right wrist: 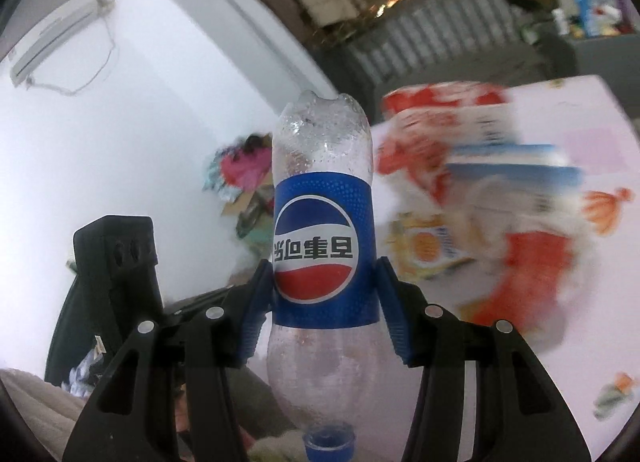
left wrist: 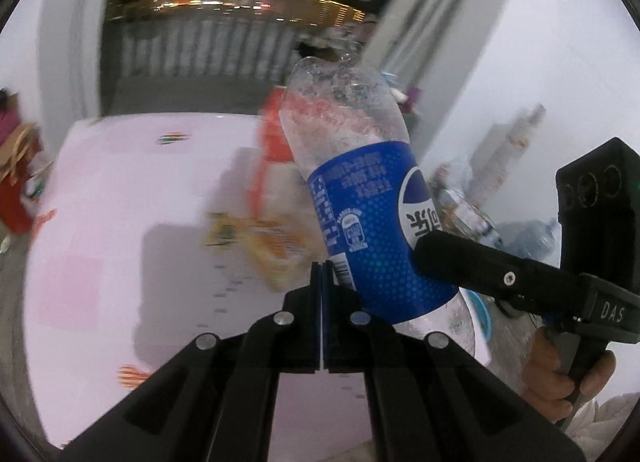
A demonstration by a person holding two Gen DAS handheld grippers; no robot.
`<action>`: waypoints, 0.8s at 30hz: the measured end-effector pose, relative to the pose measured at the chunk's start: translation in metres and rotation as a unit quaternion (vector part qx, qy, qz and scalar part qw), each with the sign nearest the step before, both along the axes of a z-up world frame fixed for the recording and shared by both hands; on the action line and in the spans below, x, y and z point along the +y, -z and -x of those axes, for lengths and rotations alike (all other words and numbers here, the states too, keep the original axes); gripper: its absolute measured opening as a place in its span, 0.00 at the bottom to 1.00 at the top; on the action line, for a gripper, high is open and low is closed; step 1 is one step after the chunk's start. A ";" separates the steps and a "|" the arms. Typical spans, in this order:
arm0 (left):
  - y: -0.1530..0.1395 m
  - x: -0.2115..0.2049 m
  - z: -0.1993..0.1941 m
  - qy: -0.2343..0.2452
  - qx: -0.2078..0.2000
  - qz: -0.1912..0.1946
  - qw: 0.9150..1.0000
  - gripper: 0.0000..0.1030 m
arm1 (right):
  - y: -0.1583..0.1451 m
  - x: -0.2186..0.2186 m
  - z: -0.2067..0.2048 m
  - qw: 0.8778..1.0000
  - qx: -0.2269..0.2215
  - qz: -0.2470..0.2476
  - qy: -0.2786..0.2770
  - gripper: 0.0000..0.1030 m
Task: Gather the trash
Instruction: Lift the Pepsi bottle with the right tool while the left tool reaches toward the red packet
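Room lies open over the pink table (left wrist: 100, 222) on the left, whose far edge meets a grey railing, while blurred red-and-orange wrappers (right wrist: 500, 190) crowd its right side. One plastic bottle (right wrist: 322, 230), cap toward the camera, is pinched at its blue label by the right gripper (right wrist: 324, 302); the left gripper (left wrist: 322, 298) is fully closed on nothing, the bottle just beside it.

An air conditioner (right wrist: 52, 46) hangs on the white wall (right wrist: 160, 122).
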State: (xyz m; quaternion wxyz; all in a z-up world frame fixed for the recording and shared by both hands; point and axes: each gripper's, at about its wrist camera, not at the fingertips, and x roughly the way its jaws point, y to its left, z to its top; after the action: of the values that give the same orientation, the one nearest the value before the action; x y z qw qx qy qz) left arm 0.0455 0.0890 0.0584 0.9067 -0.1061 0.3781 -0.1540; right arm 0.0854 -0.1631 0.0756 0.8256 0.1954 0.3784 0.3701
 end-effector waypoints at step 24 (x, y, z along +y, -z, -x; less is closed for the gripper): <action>0.062 -0.134 -0.028 0.119 -0.003 -0.113 0.986 0.14 | 0.094 -0.135 -0.025 0.968 0.138 -0.008 0.210 0.48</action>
State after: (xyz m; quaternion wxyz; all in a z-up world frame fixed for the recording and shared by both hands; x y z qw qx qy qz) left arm 0.0737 -0.0449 -0.0034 0.8892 0.0432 0.4000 -0.2180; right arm 0.1103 -0.2986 -0.0187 0.8232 0.3257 0.4361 0.1612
